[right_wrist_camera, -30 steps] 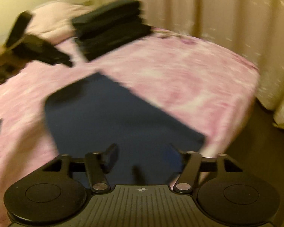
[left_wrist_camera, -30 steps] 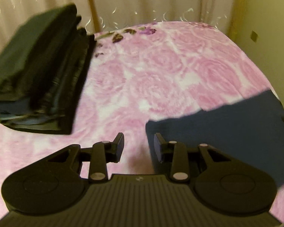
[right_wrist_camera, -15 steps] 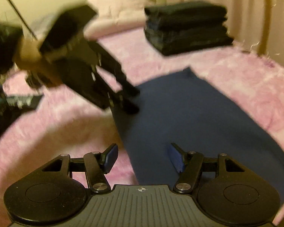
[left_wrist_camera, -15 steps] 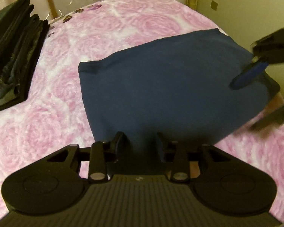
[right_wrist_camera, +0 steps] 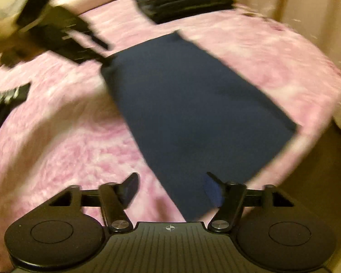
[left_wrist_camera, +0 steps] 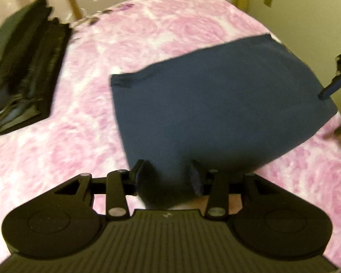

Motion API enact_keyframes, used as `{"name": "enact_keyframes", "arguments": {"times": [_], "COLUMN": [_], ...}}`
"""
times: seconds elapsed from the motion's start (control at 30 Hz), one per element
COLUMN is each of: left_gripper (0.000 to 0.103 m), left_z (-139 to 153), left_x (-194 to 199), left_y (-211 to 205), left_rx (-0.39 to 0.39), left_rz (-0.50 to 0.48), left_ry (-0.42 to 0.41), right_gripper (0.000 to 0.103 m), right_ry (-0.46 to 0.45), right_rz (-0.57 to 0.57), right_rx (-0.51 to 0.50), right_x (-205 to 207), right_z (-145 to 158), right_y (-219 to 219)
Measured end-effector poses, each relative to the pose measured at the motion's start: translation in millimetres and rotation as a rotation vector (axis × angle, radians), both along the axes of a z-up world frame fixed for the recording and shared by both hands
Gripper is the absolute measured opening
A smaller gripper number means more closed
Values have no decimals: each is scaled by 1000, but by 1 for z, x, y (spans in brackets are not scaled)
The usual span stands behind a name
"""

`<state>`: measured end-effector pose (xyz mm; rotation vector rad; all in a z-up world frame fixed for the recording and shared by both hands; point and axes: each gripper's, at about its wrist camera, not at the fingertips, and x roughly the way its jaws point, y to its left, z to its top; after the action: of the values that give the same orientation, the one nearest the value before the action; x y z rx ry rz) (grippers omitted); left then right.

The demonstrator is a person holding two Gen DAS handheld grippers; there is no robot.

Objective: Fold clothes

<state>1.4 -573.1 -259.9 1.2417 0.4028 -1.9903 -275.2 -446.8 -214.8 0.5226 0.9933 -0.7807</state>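
At the far left of the left wrist view, a stack of dark folded clothes (left_wrist_camera: 22, 68) lies on the pink rose-patterned bed cover (left_wrist_camera: 170, 22), well apart from the rest. To its right, a flat navy blue cloth garment (left_wrist_camera: 216, 95) lies spread on the bed in a neat 4-sided shape. Whether it is already folded 1 time or more, I cannot tell; the flat shape fits both a piece half folded and a piece finished and ready for the stack.

The left claw (left_wrist_camera: 168, 177) stands open to a middle width, holding nothing, with the near edge of the garment just between its fingers. In the right wrist view, the right claw (right_wrist_camera: 170, 188) is open wide and also empty; the near corner of the garment lies beside its right finger (right_wrist_camera: 212, 191). The right side of the garment reaches close to the edge of the bed.

What can go wrong, in my judgement:

1. If a claw closes on only the top layer, the layers can separate and the fold comes out crooked.
2. If the 2 claws lift at different moments, the cloth can twist and wrinkle.
3. The soft bed cover can be pinched together with the garment and pulled up.
4. A pull toward the right can drag the garment off the bed edge.
5. Both views are blurred, so the edges are hard to judge.
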Motion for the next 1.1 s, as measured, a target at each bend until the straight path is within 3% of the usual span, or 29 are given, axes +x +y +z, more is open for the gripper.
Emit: {"name": "enact_keyframes", "arguments": {"times": [0.1,0.17,0.4,0.53,0.83,1.1], "left_gripper": [41,52,54,63,66,66], "left_z": [28,42,80,104,128,122], "left_x": [13,20,25,27,27,7], "left_y": [22,39,86,114,159,169], "left_rx": [-24,-38,-51,-82,-44,-24], "left_rz": [70,107,172,212,302,236], "left_ry": [3,6,-17,-8,25,18], "right_gripper": [88,88,88,88,88,88], "right_ry": [43,72,127,147,140,159], "right_rz": [-64,-64,-16,-37,-108,-124], "right_rx": [22,25,16,-20,14,42], "right_x": [-12,-13,-1,14,30,27], "right_z": [22,35,67,78,91,89], "right_y": [5,5,17,24,42,49]}}
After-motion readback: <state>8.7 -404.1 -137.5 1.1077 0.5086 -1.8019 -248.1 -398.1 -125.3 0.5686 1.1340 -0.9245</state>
